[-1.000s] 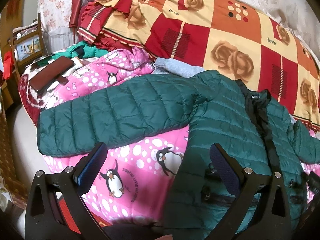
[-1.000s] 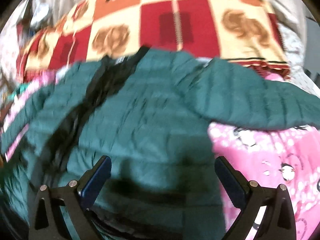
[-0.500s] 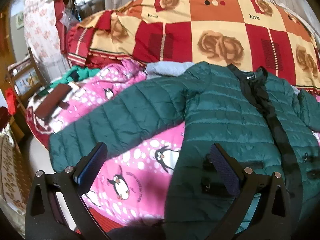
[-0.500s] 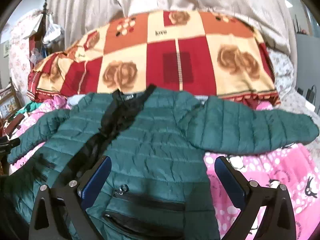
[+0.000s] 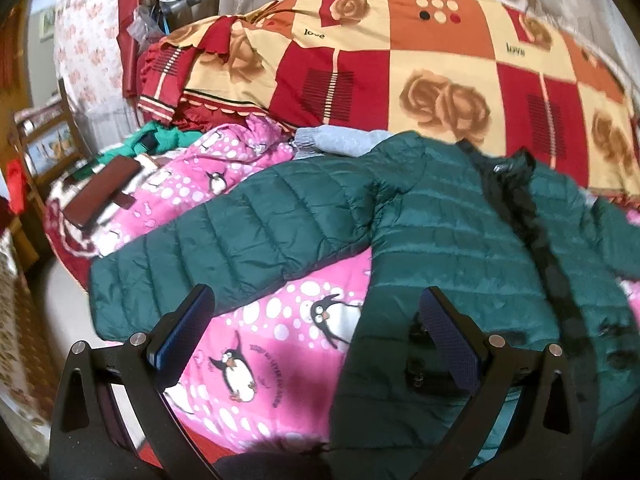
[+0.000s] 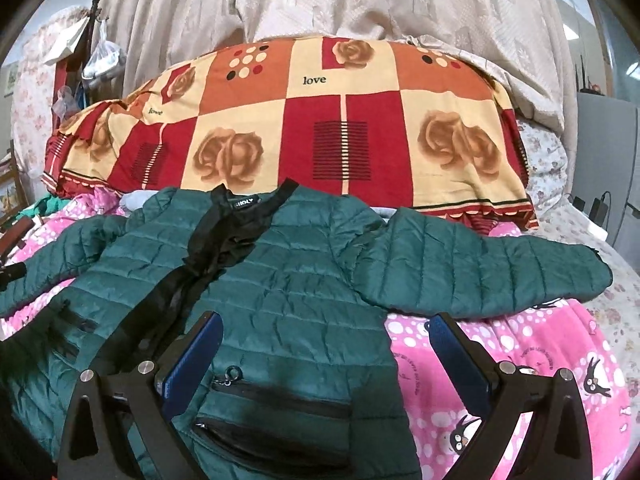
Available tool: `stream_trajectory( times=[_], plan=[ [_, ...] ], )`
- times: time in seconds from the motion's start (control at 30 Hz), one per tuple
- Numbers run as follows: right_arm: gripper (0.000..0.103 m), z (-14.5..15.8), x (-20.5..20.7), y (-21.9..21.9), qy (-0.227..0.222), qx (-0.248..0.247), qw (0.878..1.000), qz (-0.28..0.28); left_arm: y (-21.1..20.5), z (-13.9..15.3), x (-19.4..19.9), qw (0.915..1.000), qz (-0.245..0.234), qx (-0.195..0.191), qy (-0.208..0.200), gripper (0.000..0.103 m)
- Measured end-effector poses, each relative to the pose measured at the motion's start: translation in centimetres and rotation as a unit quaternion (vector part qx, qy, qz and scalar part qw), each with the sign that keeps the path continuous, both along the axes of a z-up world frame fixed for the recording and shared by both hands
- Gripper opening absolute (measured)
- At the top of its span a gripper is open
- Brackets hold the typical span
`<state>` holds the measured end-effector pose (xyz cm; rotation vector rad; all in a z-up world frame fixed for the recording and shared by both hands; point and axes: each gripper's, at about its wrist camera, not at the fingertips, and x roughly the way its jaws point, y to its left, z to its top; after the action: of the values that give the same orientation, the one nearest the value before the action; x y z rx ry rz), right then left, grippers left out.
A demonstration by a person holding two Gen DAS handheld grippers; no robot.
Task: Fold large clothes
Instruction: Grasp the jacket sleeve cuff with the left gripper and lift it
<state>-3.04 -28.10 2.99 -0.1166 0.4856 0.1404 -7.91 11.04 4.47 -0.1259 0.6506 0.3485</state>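
Two grippers are in view, one per wrist camera, and neither holds anything. Left gripper (image 5: 316,328): fingers (image 5: 186,322) spread wide, hanging above the bedding with no cloth between them. Right gripper (image 6: 326,346): fingers (image 6: 460,356) likewise spread wide, nothing between the pads.

Green quilted jacket (image 6: 288,280): lies front-up and spread out on the pink penguin blanket (image 5: 280,344), collar away from the fingers, hem toward them. Black collar and zip placket (image 6: 216,240) run down the middle of the front.

Left view: one sleeve (image 5: 240,240) stretches out flat beyond the left finger, its cuff just ahead of that fingertip. The jacket's side edge runs under the right finger; bare pink blanket shows between the two fingers.

Right view: the jacket body fills the space between the fingers, with a zipped pocket (image 6: 276,396) close to the left finger. The other sleeve (image 6: 480,276) extends flat beyond the right finger, cuff reaching the blanket's far edge.

Beyond the collar sits a red and cream rose-patterned quilt (image 6: 328,128), bulked up high. A pale blue-grey garment (image 5: 340,142) shows at the jacket's shoulder, partly under it. A brown wallet-like item (image 5: 102,192) lies well to the left of the left gripper's fingers. Curtains (image 6: 320,0) hang behind the quilt.
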Motion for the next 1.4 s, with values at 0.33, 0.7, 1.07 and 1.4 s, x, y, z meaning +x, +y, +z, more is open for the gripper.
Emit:
stream_trajectory(
  times=[0.33,0.7,1.07,1.4],
  plan=[
    [0.102,-0.4,0.3,1.3,0.004,-0.018,1.0,0.009,15.9,-0.8,-3.6,0.9704,0.094,-0.199,-0.1,0.102],
    [0.102,-1.3,0.5,2.7,0.013,-0.055,0.998,0.021,26.2,-14.9,-11.4,0.8743,0.163,-0.424,-0.171,0.1],
    [0.102,-1.5,0.8,2.8,0.018,-0.061,0.998,0.017,28.6,-14.1,-10.8,0.843,0.162,-0.471,-0.204,0.094],
    [0.102,-1.7,0.7,3.0,0.021,-0.063,0.998,0.018,29.3,-10.8,-10.3,0.8427,0.125,-0.465,-0.241,0.092]
  ],
)
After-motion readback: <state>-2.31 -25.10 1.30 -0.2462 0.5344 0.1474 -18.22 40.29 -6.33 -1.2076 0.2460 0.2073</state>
